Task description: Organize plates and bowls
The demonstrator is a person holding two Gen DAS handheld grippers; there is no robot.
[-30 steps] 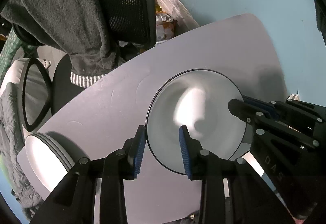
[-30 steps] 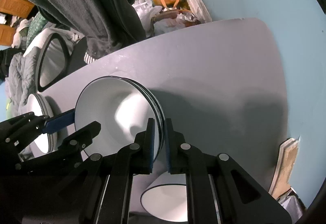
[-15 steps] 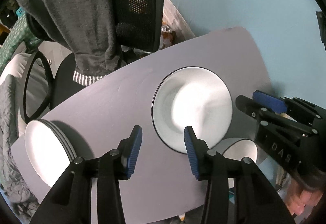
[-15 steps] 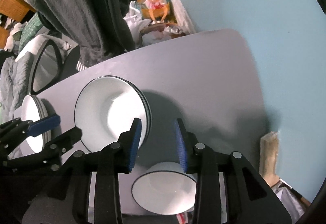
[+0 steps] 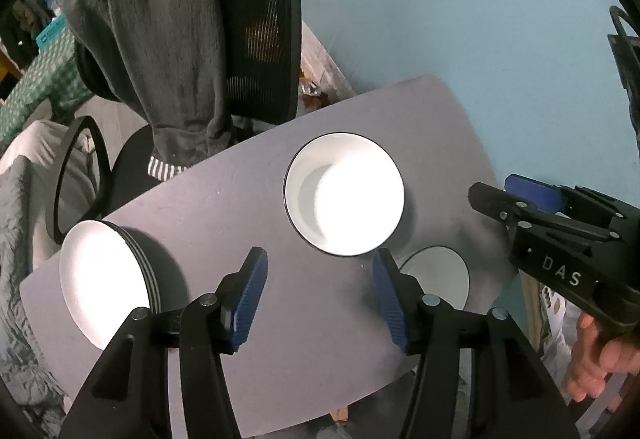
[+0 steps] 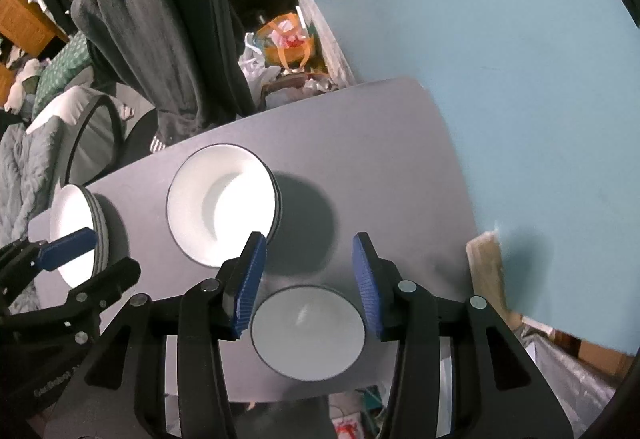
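Observation:
A stack of white black-rimmed bowls [image 5: 345, 195] [image 6: 222, 204] sits mid-table on the grey table [image 5: 224, 207]. A stack of white plates [image 5: 105, 279] [image 6: 78, 227] stands at the left end. A single white bowl [image 5: 438, 273] [image 6: 308, 331] rests near the front edge. My left gripper [image 5: 318, 297] is open and empty, raised above the table in front of the bowl stack. My right gripper [image 6: 306, 279] is open and empty, raised above the single bowl; it also shows at the right in the left wrist view [image 5: 532, 199].
A black mesh office chair [image 5: 256, 31] draped with a grey towel [image 5: 160, 39] stands behind the table. A blue wall [image 6: 500, 39] runs along the right. A black-framed mirror [image 5: 76, 175], bedding and floor clutter lie beyond the left and far edges.
Both grippers have opened wide, let go of the bowl stack's rim and pulled back and up. The bowl stack now rests flat on the table.

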